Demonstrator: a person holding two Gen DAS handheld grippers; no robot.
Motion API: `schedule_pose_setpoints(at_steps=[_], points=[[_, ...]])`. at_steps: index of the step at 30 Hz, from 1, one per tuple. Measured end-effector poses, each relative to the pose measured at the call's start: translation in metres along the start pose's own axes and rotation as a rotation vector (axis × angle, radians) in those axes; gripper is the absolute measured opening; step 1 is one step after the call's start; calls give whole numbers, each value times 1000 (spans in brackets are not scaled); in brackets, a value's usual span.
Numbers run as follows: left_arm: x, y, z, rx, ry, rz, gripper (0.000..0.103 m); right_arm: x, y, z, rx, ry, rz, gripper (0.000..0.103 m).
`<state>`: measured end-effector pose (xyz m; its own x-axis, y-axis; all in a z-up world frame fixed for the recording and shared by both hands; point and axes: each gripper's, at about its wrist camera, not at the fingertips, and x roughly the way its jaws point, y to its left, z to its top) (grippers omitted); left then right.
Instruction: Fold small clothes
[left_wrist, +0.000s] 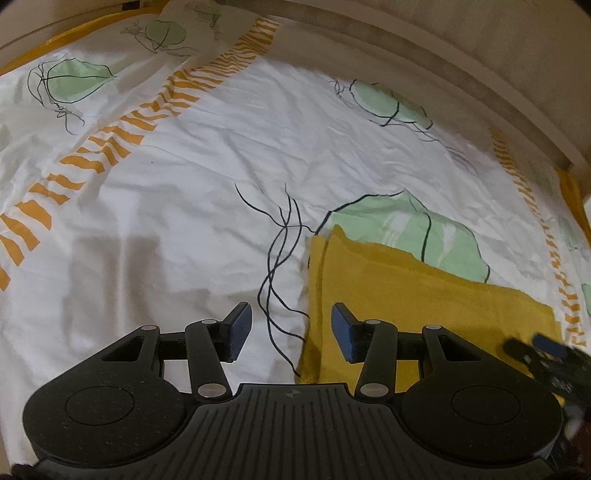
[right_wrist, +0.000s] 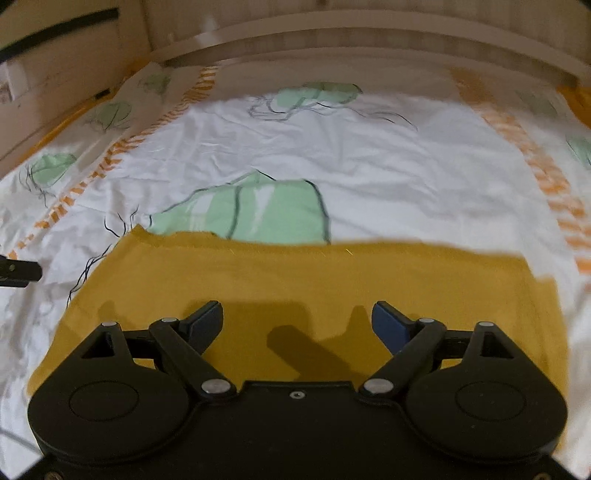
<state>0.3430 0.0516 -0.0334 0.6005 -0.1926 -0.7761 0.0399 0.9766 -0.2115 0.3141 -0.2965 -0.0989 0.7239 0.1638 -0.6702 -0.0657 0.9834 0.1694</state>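
A bed sheet (left_wrist: 207, 192), white with green leaf prints and orange striped bands, covers the bed. Beyond the sheet's far edge runs a pale wooden bed frame (right_wrist: 332, 33). Lighting is dim and warm.

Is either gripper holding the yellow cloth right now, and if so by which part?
Nothing is held. The left gripper is open over the yellow cloth's left edge, and the right gripper is open wide above its middle.
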Motion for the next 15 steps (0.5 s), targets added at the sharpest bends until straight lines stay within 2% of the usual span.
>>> schedule_pose_setpoints(at_steps=[7, 12, 15], points=[[5, -21, -12, 69, 26, -9, 46, -34, -42, -36, 3, 58, -85, 90], [13, -37, -24, 123, 61, -18, 46, -46, -68, -61, 54, 106, -107, 91], [17, -43, -29, 149, 73, -9, 46, -51, -75, -70, 76, 92, -90, 91]])
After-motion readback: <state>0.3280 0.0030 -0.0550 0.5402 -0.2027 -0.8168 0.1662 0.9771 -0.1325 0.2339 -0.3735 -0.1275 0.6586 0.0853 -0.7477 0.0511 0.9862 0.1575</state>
